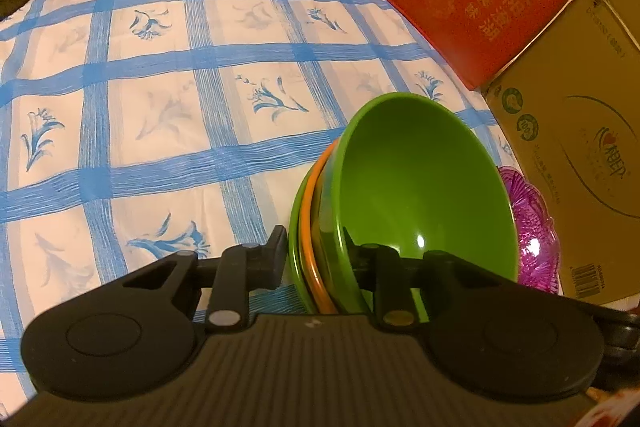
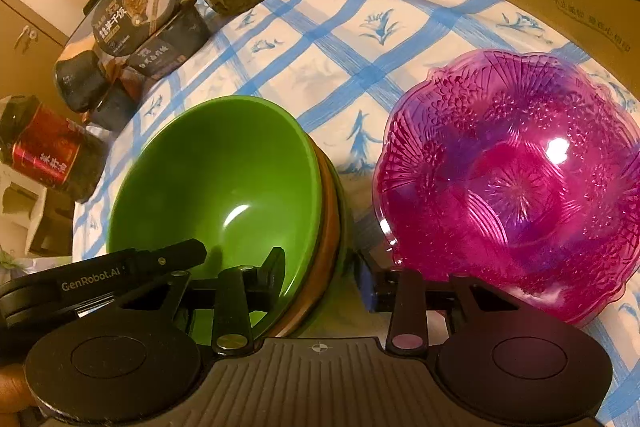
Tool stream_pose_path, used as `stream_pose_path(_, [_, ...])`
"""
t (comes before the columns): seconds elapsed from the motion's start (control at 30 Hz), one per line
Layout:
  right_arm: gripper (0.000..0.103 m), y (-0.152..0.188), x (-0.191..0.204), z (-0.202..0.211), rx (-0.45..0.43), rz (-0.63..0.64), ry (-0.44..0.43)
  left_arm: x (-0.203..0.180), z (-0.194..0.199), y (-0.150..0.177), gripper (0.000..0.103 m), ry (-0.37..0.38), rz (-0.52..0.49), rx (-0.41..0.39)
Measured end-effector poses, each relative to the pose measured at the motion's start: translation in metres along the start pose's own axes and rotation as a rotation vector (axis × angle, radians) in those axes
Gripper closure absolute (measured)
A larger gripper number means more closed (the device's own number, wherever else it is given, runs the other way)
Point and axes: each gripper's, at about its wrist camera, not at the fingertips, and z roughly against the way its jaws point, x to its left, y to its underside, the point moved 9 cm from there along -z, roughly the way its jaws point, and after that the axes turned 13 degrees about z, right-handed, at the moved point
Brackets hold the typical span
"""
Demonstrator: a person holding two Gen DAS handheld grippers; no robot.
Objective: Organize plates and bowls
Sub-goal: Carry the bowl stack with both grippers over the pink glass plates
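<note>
Here, the left gripper (image 1: 316, 259) is pinching the near rim of the stacked bowls (image 1: 420, 187), one finger outside, one inside the green top bowl; the right gripper (image 2: 320, 279) is straddling the stack's other rim, jaws narrowed, contact unclear; the stack is tilting on the checked cloth (image 1: 160, 107), just beside the pink dish (image 2: 512, 179).

green bowl (image 2: 216, 179) nested atop orange and green bowls, stack tilted, just beside upright patterned magenta bowl (image 2: 516, 183)
</note>
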Motion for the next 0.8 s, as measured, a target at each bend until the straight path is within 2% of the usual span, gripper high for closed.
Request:
stream_pose_path(0.4, [0.068,0.013,0.007,0.018,-0.006,0.029,0.000,0.000,0.022,0.022,0.082,-0.023,-0.005,-0.015])
stream_pose_path(0.8, [0.069,0.067,0.007,0.078,-0.032,0.026,-0.017,-0.012,0.069,0.086,0.082,-0.023,-0.026,-0.023])
